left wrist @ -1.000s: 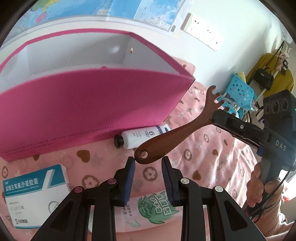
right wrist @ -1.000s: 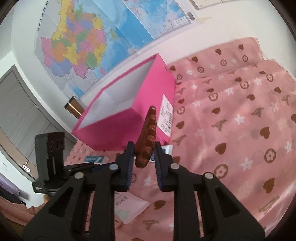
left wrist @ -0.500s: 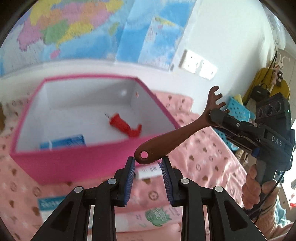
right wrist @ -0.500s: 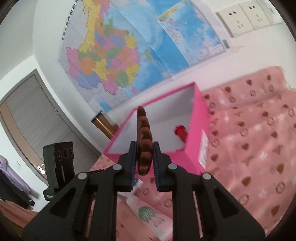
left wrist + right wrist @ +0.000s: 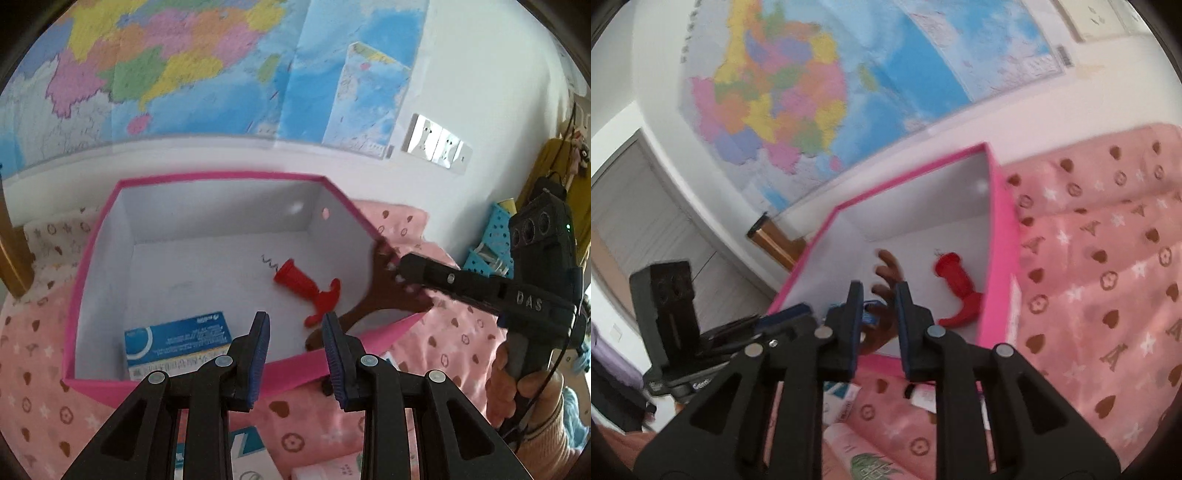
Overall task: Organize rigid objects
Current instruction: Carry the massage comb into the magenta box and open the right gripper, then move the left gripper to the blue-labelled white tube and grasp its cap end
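Observation:
A pink box (image 5: 221, 176) with a white inside stands on the bed, open at the top. On its floor lie a red corkscrew (image 5: 303, 286) and a blue-and-white medicine carton (image 5: 177, 339). My right gripper (image 5: 397, 266) comes in from the right, shut on the pronged head of a brown wooden fork (image 5: 373, 306). The fork's handle slants down inside the box's near right corner. In the right wrist view the fork (image 5: 886, 266) sits blurred between the right gripper's (image 5: 880, 295) pads, over the box (image 5: 995, 221) and beside the corkscrew (image 5: 955, 284). My left gripper (image 5: 295, 332) hovers at the box's near rim, narrowly open and holding nothing.
The bed has a pink patterned cover (image 5: 461, 343). In front of the box lie a green-printed tissue pack (image 5: 871, 465) and a white bottle (image 5: 919, 395). A blue perforated basket (image 5: 491, 236) stands far right, and a wooden post (image 5: 772, 240) left of the box. A hand (image 5: 524, 391) holds the right gripper.
Both views have risen from the box's outer wall to look down into it. The fork's handle, earlier above my left jaws, now dips into the box. The left jaws stay as they were.

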Demonstrator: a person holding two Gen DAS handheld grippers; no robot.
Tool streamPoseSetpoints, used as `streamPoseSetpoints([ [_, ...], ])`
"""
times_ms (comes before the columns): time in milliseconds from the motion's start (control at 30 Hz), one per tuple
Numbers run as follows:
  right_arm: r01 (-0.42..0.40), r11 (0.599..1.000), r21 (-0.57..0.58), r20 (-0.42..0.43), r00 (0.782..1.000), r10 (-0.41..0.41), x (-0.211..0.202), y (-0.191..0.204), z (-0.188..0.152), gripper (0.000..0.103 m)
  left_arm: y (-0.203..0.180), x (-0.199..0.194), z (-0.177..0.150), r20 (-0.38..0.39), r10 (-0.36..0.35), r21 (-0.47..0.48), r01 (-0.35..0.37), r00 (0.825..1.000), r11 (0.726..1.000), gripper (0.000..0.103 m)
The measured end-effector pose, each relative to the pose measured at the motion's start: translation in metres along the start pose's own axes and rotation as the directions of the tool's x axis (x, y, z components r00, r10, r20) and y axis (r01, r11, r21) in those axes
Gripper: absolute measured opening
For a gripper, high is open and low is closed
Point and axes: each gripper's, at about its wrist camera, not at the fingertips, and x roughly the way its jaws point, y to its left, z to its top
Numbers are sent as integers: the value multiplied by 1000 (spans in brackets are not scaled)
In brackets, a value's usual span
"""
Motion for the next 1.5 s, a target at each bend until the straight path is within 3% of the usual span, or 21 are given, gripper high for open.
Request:
streamPoseSetpoints([
  [200,161,987,-26,37,986,-160,-17,-7,2,26,1,1,-6,11,-12,-6,12,1000,1000,29],
  [333,217,973,-78,13,976,-217,-11,-5,2,26,-5,1,-8,17,-5,9,5,1000,1000,29],
  [400,238,965,-113,20,971,-237,-7,0,1,21,-7,0,-9,19,-3,16,3,1000,1000,29],
  [433,239,962,-128,11,971,-240,-4,2,1,11,-6,0,-9,18,-4,16,4,1000,1000,29],
  [667,221,967,-127,-7,975,-224,4,2,-4,10,-9,-6,-12,27,-11,25,11,1000,1000,32],
  [733,203,971,-126,-6,979,-205,-1,3,-6,10,-12,-10,-14,36,-16,32,15,999,999,39],
  [767,199,971,-130,-7,979,-202,-4,4,-7,12,-14,-12,-15,44,-17,36,16,999,999,44],
  [867,177,977,-121,-6,984,-179,-14,5,-12,27,-19,-20,-19,68,-36,50,33,997,998,48],
  [1000,158,981,-115,14,987,-157,-35,3,-23,30,-26,-30,-29,91,-72,74,65,993,995,53],
  [1067,164,980,-112,16,986,-164,-41,0,-28,39,-27,-32,-35,87,-96,77,90,992,993,54],
  [1267,203,977,-68,-48,977,-206,-45,-24,-50,42,-37,-14,-57,11,-103,100,102,995,990,55],
  [1500,228,973,-26,-138,964,-229,-28,-44,-71,43,-40,27,-71,-102,-59,93,69,993,993,55],
])
